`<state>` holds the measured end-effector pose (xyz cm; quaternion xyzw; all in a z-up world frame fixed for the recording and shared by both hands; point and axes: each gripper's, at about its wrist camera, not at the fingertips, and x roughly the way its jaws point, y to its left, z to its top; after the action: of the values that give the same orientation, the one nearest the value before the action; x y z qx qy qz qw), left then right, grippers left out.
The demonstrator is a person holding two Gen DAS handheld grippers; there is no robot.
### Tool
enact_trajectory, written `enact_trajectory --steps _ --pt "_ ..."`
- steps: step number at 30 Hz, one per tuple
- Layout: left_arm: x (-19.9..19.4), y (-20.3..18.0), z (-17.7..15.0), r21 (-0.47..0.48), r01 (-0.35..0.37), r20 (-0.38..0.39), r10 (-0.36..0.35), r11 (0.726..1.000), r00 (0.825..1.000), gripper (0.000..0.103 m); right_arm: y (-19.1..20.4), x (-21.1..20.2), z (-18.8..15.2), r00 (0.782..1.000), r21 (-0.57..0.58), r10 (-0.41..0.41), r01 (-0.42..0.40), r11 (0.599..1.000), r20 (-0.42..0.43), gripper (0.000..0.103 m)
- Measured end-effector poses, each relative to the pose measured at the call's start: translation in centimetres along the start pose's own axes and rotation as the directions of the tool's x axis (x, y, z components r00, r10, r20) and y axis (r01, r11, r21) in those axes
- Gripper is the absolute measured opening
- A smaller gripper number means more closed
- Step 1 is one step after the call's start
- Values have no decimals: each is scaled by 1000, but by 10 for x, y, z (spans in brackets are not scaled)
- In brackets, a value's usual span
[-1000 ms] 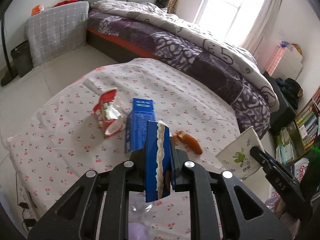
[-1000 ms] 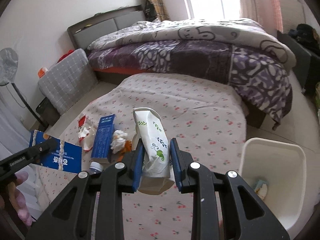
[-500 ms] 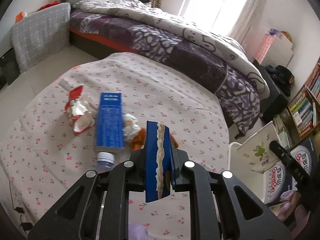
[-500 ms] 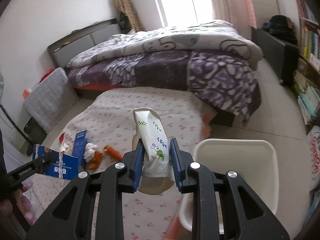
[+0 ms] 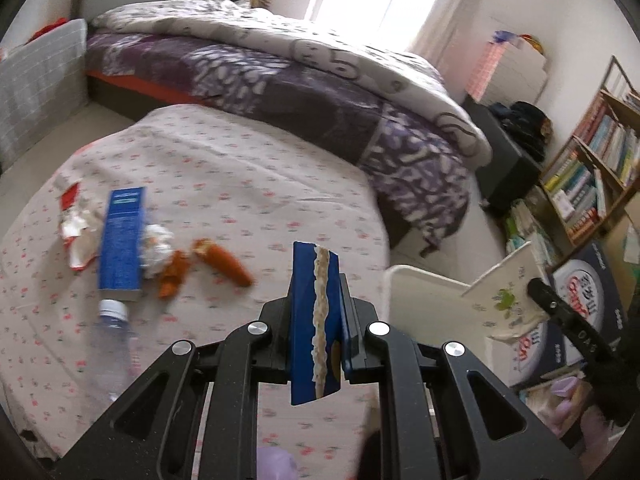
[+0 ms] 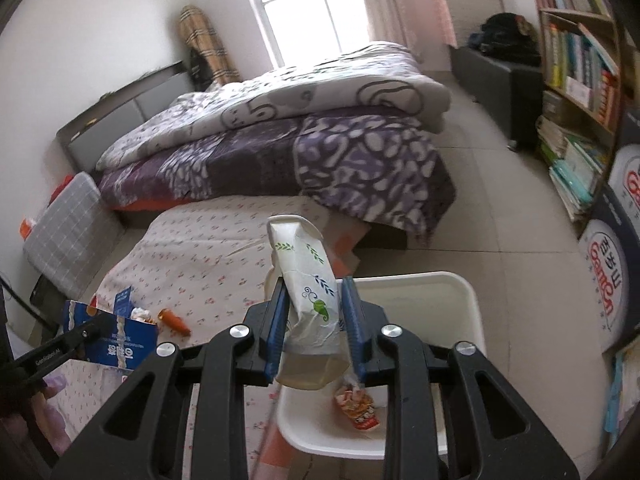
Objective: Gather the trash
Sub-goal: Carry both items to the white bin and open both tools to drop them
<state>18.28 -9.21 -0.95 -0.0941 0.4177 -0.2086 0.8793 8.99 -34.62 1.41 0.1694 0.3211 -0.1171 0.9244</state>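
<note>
My left gripper point(image 5: 316, 308) is shut on a torn blue cardboard piece point(image 5: 314, 320) and holds it above the table's right part. It also shows in the right wrist view point(image 6: 116, 340). My right gripper point(image 6: 314, 312) is shut on a white tissue pack with green leaf print point(image 6: 310, 292), held over the white bin point(image 6: 472, 304). The bin also shows in the left wrist view point(image 5: 424, 292), with the tissue pack point(image 5: 508, 292) above it. A red snack wrapper point(image 6: 358, 406) lies in the bin.
On the cherry-print tablecloth point(image 5: 224, 176) lie a blue box point(image 5: 122, 240), a red-white wrapper point(image 5: 74, 228), crumpled tissue point(image 5: 158, 244), orange peels point(image 5: 224, 262) and a clear bottle point(image 5: 114, 344). A bed point(image 5: 300, 80) stands behind, a bookshelf point(image 5: 592, 176) at the right.
Both grippers have swung right with their loads. The right gripper with the tissue pack has moved from above the table to over the white bin.
</note>
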Motion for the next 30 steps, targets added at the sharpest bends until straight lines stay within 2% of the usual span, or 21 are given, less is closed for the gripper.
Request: enact_trajectory --steps 2,3,4,6,7,9,16,22,24,25,26,30 --pt "2 -20 0 21 37 -1 -37 999 999 16 -13 -6 2 1000 25 -23 23 999 11 41" --pt "3 -27 -1 29 50 -2 -50 998 999 16 -20 -9 2 999 40 -45 44 998 20 59" --pt "5 -37 -2 42 68 -8 -68 997 998 16 -24 -11 3 998 48 -64 63 997 28 68" --pt "9 -53 -6 66 92 -21 -91 994 996 16 -36 -18 5 993 62 -108 105 993 51 71" --pt "13 -63 -9 81 98 -30 -96 992 995 16 -40 -20 6 991 69 -123 119 990 58 80" --pt "21 -79 -15 106 112 -53 -107 988 993 16 -53 -26 8 982 99 -172 164 981 77 88" --pt "43 -117 -33 163 145 -125 -125 976 984 16 -92 -38 15 969 196 -236 217 956 80 93" --pt "57 -145 -38 196 176 -143 -149 965 978 17 -107 -48 18 960 233 -261 231 944 104 94" --pt "61 -148 -39 180 201 -152 -174 963 973 26 -110 -49 19 960 246 -260 228 942 105 94" --pt "62 -148 -39 173 207 -157 -181 963 971 40 -111 -49 19 960 250 -261 228 941 106 94" --pt "62 -147 -39 166 210 -161 -184 963 970 48 -112 -50 19 959 256 -262 228 940 109 94" --pt "62 -145 -40 168 178 -158 -152 970 976 50 -109 -49 20 961 253 -254 220 942 109 94"
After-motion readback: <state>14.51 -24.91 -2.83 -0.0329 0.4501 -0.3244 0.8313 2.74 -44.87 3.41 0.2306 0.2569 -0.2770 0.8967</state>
